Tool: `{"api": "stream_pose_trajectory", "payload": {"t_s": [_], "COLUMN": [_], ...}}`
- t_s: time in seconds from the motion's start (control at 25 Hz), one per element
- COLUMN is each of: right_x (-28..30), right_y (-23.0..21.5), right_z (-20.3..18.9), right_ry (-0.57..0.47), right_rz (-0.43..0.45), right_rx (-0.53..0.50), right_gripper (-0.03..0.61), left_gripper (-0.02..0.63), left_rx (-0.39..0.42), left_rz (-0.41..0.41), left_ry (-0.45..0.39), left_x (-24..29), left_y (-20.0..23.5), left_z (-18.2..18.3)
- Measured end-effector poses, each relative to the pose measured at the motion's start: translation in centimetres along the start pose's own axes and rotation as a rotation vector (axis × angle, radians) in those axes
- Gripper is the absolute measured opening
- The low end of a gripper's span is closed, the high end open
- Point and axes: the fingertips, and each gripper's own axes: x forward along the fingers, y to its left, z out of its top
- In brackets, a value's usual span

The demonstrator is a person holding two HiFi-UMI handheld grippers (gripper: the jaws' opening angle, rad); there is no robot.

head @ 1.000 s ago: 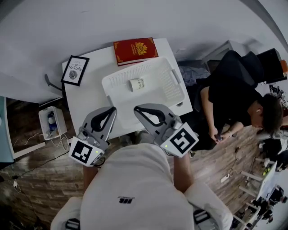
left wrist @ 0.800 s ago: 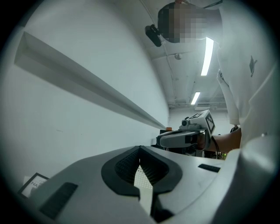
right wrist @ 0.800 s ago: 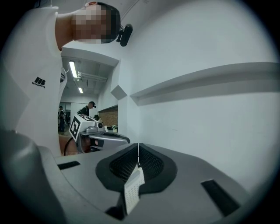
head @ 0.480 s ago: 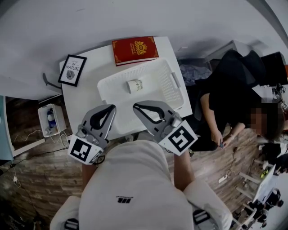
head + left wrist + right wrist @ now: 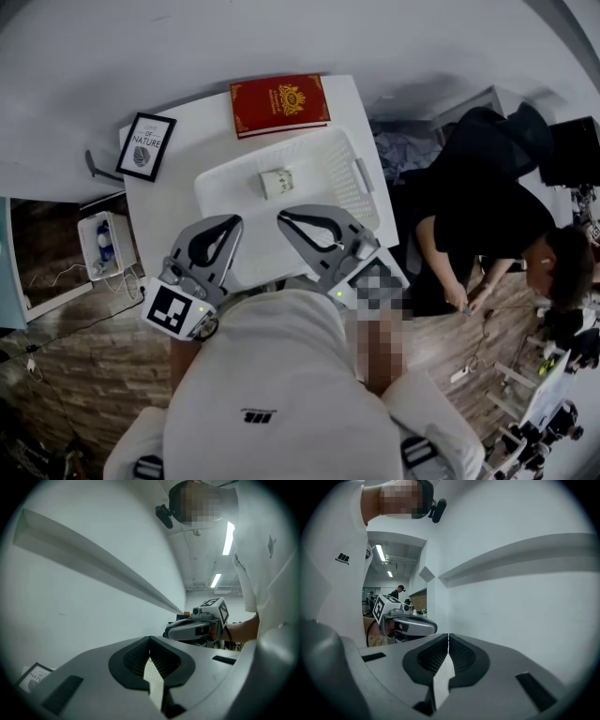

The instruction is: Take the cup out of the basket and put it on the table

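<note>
A small white cup (image 5: 275, 181) lies on its side in the middle of the white slotted basket (image 5: 323, 155), which stands on the white table (image 5: 169, 211). My left gripper (image 5: 233, 222) hovers over the table's near edge, just left of the basket's near corner, shut and empty. My right gripper (image 5: 284, 218) hangs over the basket's near rim, also shut with nothing in it. Both point toward the cup and are well short of it. The left gripper (image 5: 150, 640) and right gripper (image 5: 448, 637) views show only closed jaws, a white wall and the other gripper.
A red book (image 5: 279, 105) lies at the table's far edge behind the basket. A framed print (image 5: 146, 145) lies at the far left corner. A person in black (image 5: 487, 211) sits close to the table's right side. A white bin (image 5: 101, 246) stands on the floor at left.
Both grippers have edged forward toward the basket, staying shut. The person at the right has bent further forward.
</note>
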Motion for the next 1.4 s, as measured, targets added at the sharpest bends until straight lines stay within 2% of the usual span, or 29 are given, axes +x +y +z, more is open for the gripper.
{"api": "stream_pose_trajectory", "payload": {"t_s": [0.24,0.8,1.0,1.24,1.4], "right_x": [0.6,2.8,3.5,4.6,5.4], "right_y": [-1.6,-2.8,-3.2,-3.6,-4.0], "right_z": [-2.0,-6.5,-7.6,-9.5,-11.2], "right_ry": [0.068,0.310,0.352,0.389,0.453], "right_rz": [0.001,0.036,0.054,0.106,0.138], "right_rx": [-0.022,-0.145,-0.161,-0.164,-0.202], "right_gripper": [0.015,0.018,0.020,0.066,0.091], "left_gripper": [0.009,0.009,0.009,0.009,0.009], "left_rx": [-0.017,-0.035,-0.040,-0.044,-0.045], "left_rz": [0.020,0.054,0.059,0.060,0.062], "left_ry": [0.022,0.017,0.019,0.025,0.025], "left_x": [0.8,0.5,0.5,0.6,0.7], "left_y": [0.5,1.3,1.6,1.9,2.1], "left_z": [-0.8,-0.9,-1.2,-1.5,-1.6]}}
